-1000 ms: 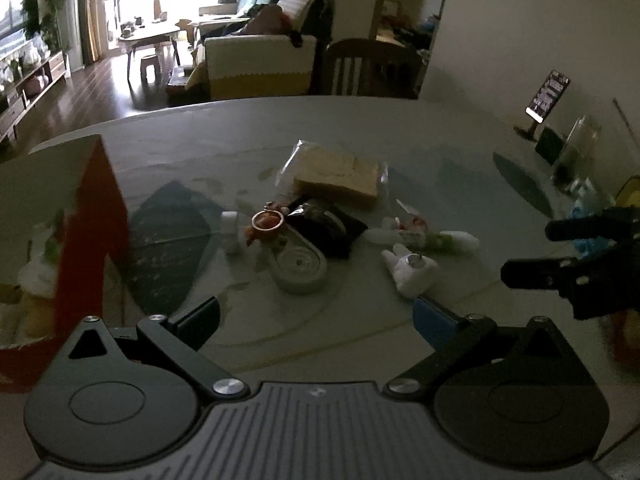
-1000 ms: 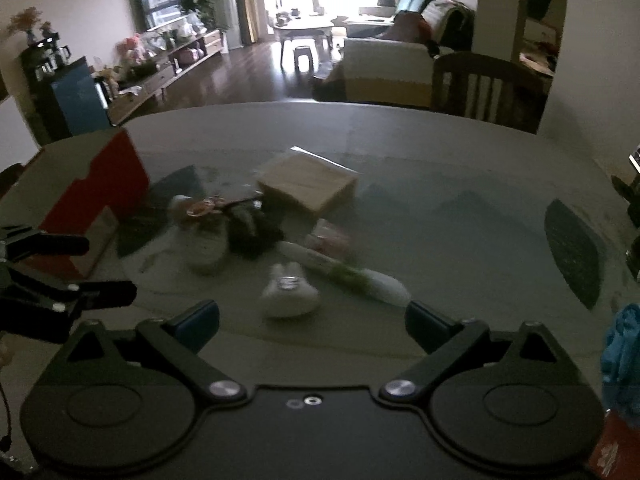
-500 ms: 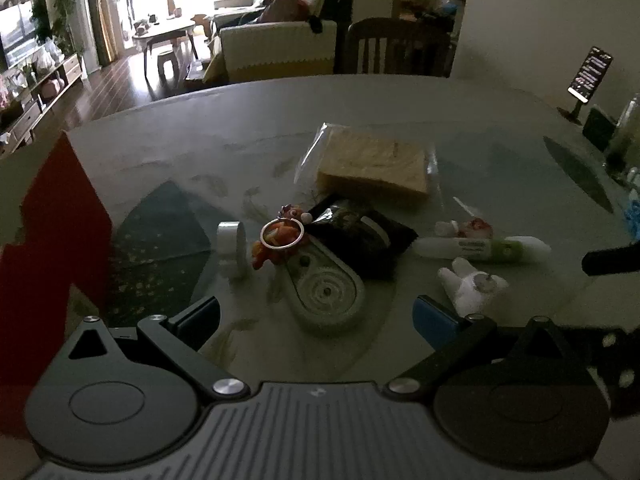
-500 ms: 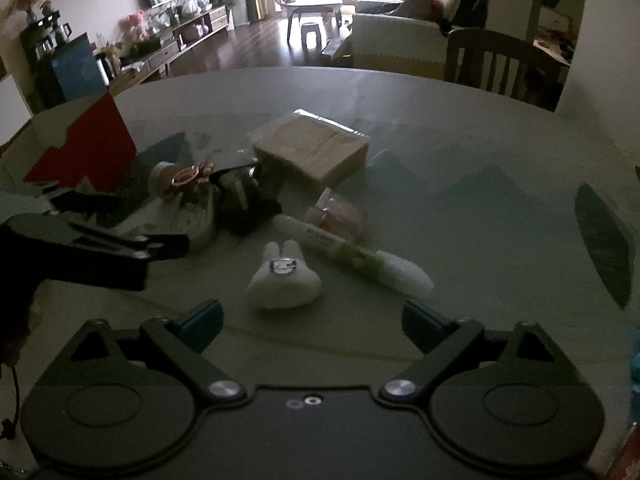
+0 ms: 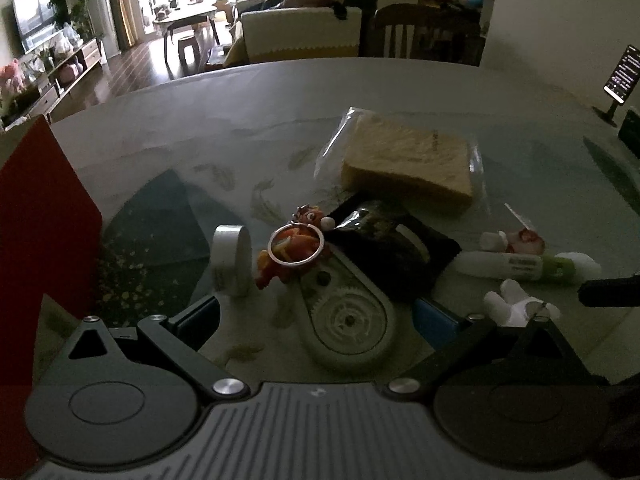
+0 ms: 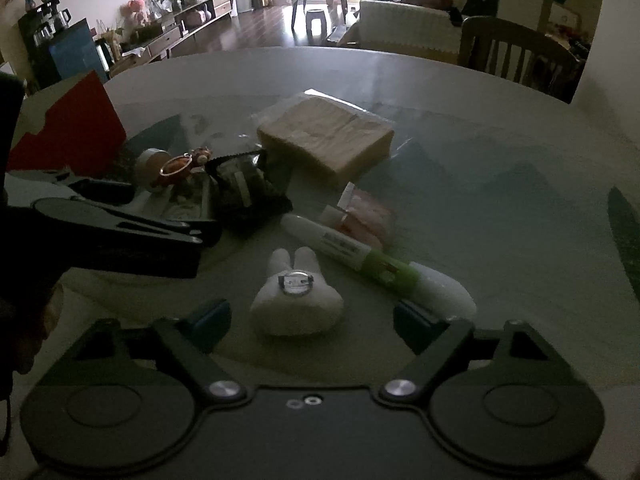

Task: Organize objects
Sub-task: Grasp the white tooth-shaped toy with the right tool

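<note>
white bunny toy (image 6: 297, 300) | metal ring on top | between open right tongs (image 6: 312, 318)

You see a glossy, reflective worktop (image 6: 460, 128), a sponge (image 5: 404, 160) in clear crinkly plastic wrap, a shiny metal ring (image 5: 295, 246), a soft plush rabbit (image 6: 296, 300), and matt black plastic tools.

both hand-held grippers nearer the clutter (image 5: 360, 256)

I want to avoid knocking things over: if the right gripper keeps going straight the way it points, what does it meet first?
Most likely the white rabbit toy, lying between the open fingers of the right gripper, just ahead of them; depth is uncertain.
</note>
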{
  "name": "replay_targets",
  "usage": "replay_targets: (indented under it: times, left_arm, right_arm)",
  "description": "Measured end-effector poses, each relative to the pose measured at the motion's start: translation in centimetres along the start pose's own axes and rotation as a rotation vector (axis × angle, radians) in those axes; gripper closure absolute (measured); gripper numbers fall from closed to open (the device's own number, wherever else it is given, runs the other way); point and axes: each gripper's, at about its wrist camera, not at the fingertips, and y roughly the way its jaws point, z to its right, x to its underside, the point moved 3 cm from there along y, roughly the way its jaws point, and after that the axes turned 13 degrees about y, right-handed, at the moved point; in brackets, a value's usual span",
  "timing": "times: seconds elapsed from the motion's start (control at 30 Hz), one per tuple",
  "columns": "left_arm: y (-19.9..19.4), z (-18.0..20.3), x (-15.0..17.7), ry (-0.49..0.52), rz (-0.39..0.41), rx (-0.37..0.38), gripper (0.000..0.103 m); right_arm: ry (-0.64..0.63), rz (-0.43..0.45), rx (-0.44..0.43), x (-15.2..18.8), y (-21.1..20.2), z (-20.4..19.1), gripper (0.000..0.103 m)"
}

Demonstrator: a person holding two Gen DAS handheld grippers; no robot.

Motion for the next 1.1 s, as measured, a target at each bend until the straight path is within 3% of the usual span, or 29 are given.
replay_targets:
  times: [0.37, 0.47, 0.63, 1.1]
  left_arm:
    - [1.0, 0.3, 0.0, 0.022, -0.01, 0.009, 0.002]
    - [0.6, 0.6, 0.1, 0.035, 0.003, 0.016, 0.011]
    - [-0.1, 0.9, 0.1, 0.06, 0.022, 0.033, 0.044]
    - [-3.1, 0.6, 2.4, 0.028, -0.009, 0.132, 0.044]
  right_arm:
    - [-0.012, -0.019, -0.004, -0.5, 1.7, -0.6, 0.03]
    - [-0.012, -0.021, 0.003, -0.4, 1.9, -0.7, 0.034]
    - [-0.027, -0.01, 0.019, -0.3, 1.9, -1.0, 0.049]
    - [-0.002, -0.039, -0.024, 1.5, -0.3, -1.3, 0.053]
